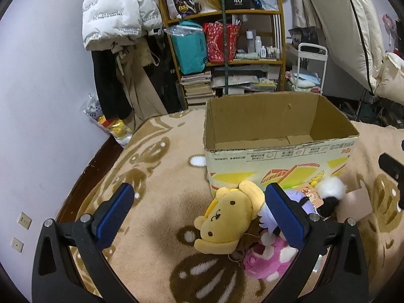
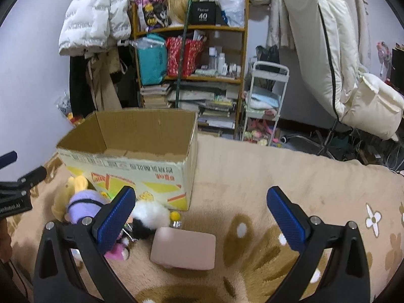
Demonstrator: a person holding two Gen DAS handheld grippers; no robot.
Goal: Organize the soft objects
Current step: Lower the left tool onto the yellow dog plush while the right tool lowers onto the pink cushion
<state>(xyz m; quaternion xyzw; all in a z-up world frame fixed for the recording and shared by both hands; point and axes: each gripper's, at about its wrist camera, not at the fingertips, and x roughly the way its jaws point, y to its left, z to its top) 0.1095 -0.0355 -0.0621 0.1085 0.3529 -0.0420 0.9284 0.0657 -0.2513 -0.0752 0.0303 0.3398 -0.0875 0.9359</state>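
Your left gripper spread wide, yellow bear between its fingers, purple toy half hidden behind one, your right gripper released, pink pad between, box ahead.

Yellow bear plush beside a pink plush at five o'clock; brown cardboard box printed with yellow and red; tan blanket patterned with brown bears.

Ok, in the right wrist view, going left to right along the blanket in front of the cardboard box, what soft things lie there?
Yellow plush → purple plush → black-and-white fluffy toy → pink cushion. The right gripper hangs open above them, holding nothing.
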